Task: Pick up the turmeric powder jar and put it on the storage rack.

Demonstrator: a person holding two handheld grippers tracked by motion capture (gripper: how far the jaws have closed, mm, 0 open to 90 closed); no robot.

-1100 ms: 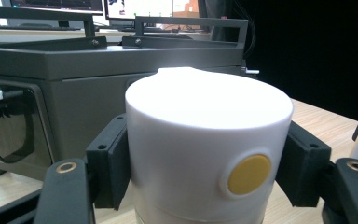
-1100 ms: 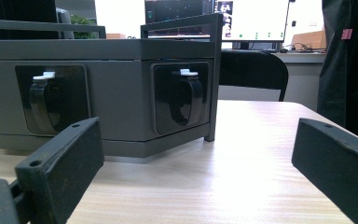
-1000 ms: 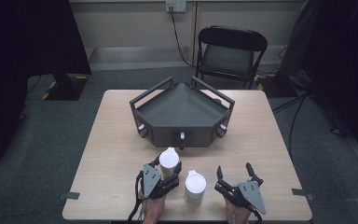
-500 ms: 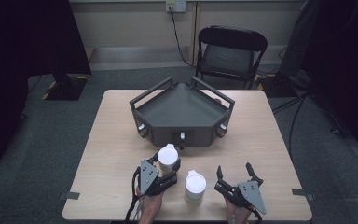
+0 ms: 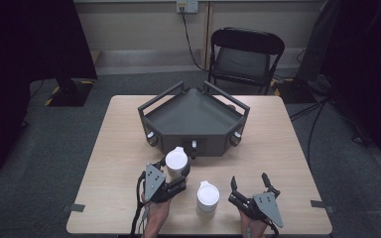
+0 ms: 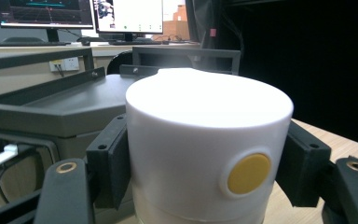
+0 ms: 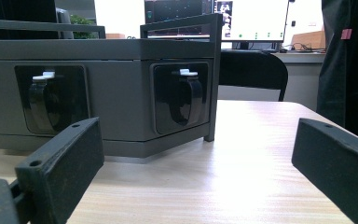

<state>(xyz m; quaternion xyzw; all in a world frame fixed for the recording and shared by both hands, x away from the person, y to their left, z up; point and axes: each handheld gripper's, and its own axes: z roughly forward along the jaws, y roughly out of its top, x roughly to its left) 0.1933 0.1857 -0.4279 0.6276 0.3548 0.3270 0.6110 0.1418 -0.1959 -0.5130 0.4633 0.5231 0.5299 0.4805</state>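
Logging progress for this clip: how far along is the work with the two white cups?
Done: the left gripper is shut on one white cup, holding it by the grey tray. In hand: that cup, not yet in the tray. Left: the second white cup stands on the table, untouched, beside the open right gripper.

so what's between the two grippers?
A second white cup stands on the table between the left gripper and the right gripper, seen in the high view.

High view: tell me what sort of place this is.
Probably a lab or office test room: a bare wooden table on grey carpet, a folding chair by the wall, and computer monitors on a desk behind.
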